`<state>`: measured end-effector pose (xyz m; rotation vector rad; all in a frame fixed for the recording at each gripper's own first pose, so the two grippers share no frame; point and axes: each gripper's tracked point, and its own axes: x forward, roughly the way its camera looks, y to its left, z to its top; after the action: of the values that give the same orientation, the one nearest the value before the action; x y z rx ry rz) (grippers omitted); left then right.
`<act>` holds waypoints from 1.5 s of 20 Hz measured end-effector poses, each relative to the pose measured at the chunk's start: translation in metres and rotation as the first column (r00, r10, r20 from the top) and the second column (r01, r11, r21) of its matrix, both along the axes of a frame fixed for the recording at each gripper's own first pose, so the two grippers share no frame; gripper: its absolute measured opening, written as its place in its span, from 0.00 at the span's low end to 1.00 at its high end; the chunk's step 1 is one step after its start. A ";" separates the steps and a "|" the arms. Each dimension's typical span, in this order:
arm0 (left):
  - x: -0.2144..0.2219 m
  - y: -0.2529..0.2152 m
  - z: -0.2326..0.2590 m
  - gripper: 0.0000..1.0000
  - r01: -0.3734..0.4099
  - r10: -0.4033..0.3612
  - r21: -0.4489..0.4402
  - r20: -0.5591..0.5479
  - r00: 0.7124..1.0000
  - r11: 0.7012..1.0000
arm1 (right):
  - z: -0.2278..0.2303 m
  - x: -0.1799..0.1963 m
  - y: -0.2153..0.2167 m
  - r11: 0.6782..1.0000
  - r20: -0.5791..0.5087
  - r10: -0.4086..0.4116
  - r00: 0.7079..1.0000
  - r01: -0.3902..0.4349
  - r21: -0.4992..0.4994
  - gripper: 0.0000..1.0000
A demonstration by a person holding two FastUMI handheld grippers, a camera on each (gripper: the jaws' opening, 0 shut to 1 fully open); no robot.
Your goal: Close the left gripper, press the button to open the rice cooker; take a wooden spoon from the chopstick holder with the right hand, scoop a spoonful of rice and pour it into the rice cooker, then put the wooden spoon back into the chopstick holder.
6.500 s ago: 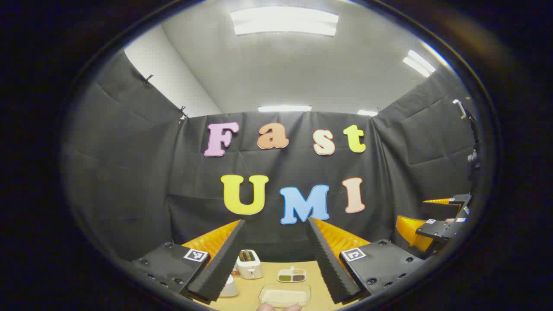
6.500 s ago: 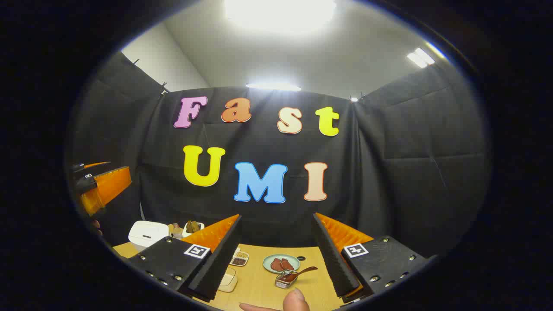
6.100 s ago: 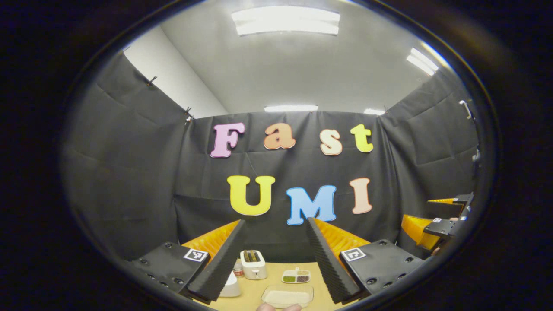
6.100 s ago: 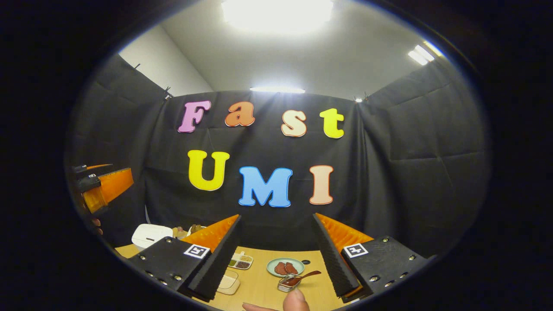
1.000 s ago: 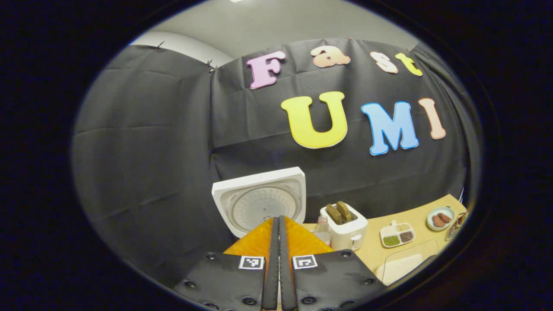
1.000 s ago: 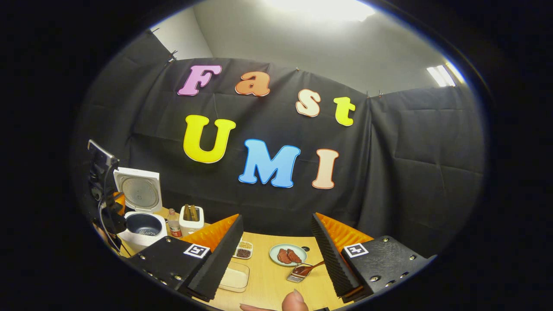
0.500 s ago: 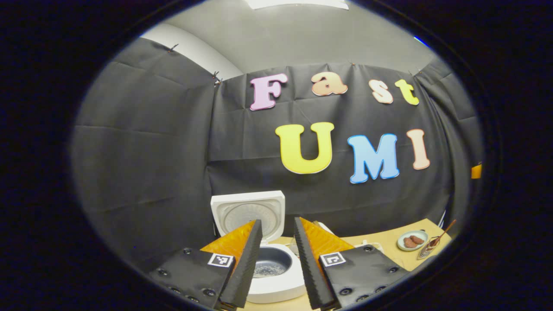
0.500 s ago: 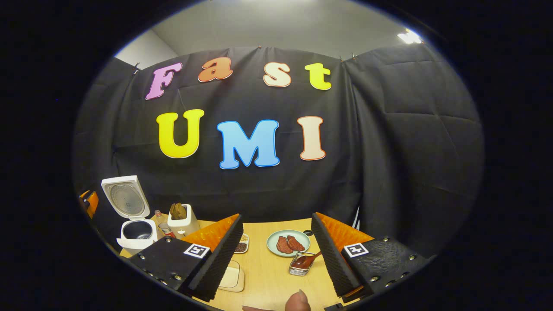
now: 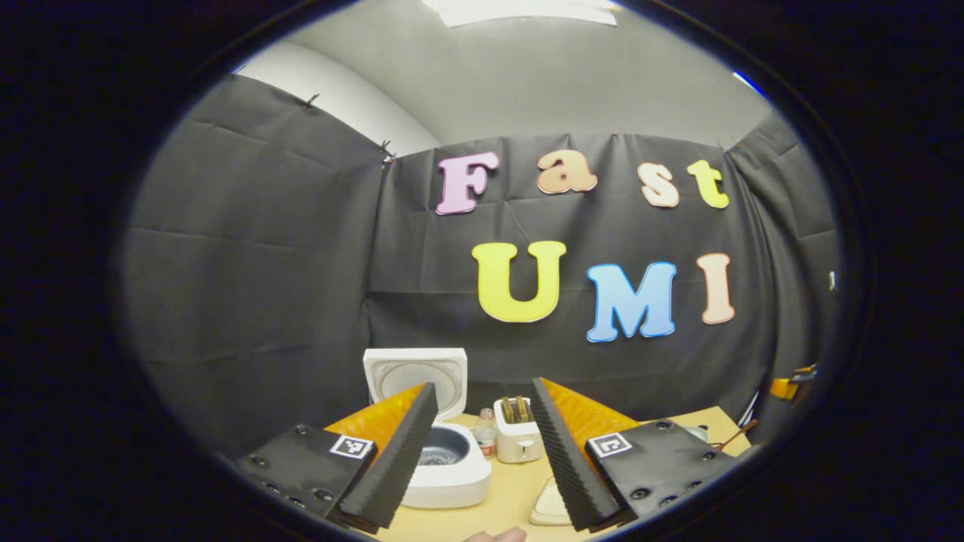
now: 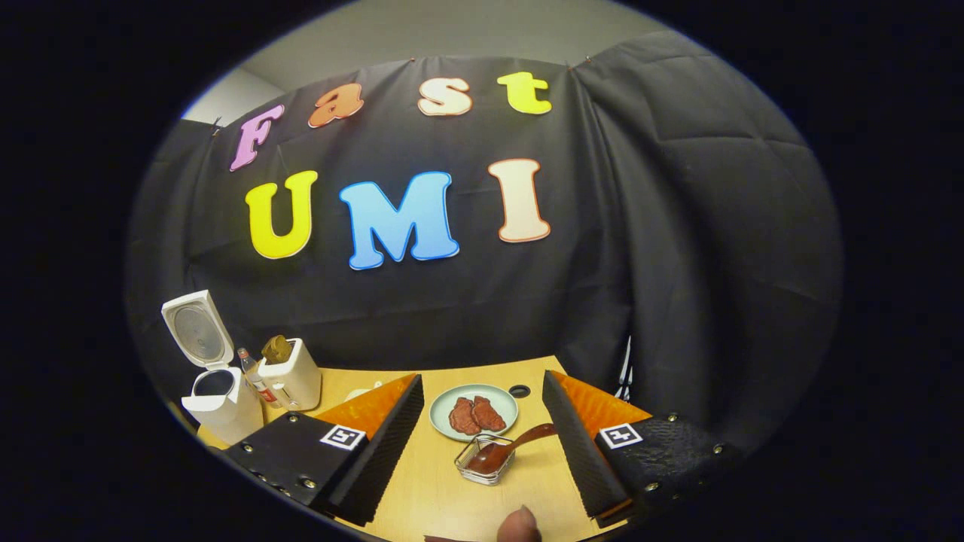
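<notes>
The white rice cooker (image 9: 452, 482) stands with its lid (image 9: 416, 370) up and its dark pot showing. My left gripper (image 9: 483, 387) is open a little short of it, nothing between the fingers. In the right gripper view the cooker (image 10: 217, 406) is at the far left. A wooden spoon (image 10: 516, 442) lies with its bowl in a small metal holder (image 10: 486, 459) on the table. My right gripper (image 10: 483, 379) is open above and just short of that holder, empty. A pale tray of rice (image 9: 548, 506) peeks out by the left gripper's right finger.
A white toaster (image 9: 518, 440) with toast and a small bottle (image 9: 486, 433) stand right of the cooker. A green plate (image 10: 444, 397) with pieces of meat sits just behind the spoon holder. A thumb (image 10: 520, 527) shows at the bottom edge. The wooden table (image 10: 452, 504) ends at the black cloth.
The cooker's lid has come up since the earliest frames. My left gripper went from shut to open and drew back from the cooker. My right gripper tipped down toward the spoon holder.
</notes>
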<state>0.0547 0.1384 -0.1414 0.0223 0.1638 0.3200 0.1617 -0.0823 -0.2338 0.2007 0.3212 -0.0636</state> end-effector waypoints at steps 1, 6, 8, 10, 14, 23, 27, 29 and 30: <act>-0.008 -0.006 0.007 0.89 -0.017 0.017 0.004 -0.001 1.000 1.000 | -0.016 0.007 -0.009 1.000 -0.012 0.000 1.000 0.000 0.010 0.97; -0.039 -0.037 -0.014 0.87 -0.061 0.062 0.019 -0.111 0.992 0.998 | -0.093 0.039 -0.034 0.997 -0.067 0.000 0.998 0.005 0.071 0.98; -0.047 -0.047 -0.021 0.88 -0.066 0.070 0.030 -0.148 0.986 0.997 | -0.119 0.052 -0.039 0.995 -0.088 -0.016 0.996 0.025 0.098 0.98; -0.054 -0.057 -0.029 0.89 -0.062 0.069 0.042 -0.197 0.978 0.997 | -0.151 0.063 -0.033 0.990 -0.144 -0.006 0.990 0.027 0.141 0.98; -0.071 -0.067 -0.029 0.87 -0.065 0.083 0.085 -0.231 0.969 0.994 | -0.208 0.075 -0.009 0.975 -0.258 0.024 0.966 0.035 0.219 0.87; -0.098 -0.056 -0.024 0.87 -0.073 0.095 0.099 -0.239 0.966 0.992 | -0.204 0.080 0.000 0.933 -0.283 -0.004 0.959 0.105 0.344 0.21; -0.112 -0.038 -0.022 0.87 -0.090 0.107 0.084 -0.221 0.969 0.992 | -0.196 0.081 0.005 0.929 -0.289 0.017 0.957 0.092 0.358 0.13; -0.113 -0.029 -0.018 0.87 -0.091 0.100 0.051 -0.195 0.976 0.995 | -0.172 0.075 0.005 0.936 -0.269 0.021 0.963 0.076 0.344 0.13; -0.114 -0.024 -0.018 0.87 -0.087 0.092 0.036 -0.185 0.978 0.996 | -0.157 0.072 0.005 0.941 -0.253 0.017 0.967 0.070 0.331 0.13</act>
<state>-0.0597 0.1145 -0.1593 0.0722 0.3471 0.4106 0.2339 -0.0775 -0.3910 0.5410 0.5847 -0.0605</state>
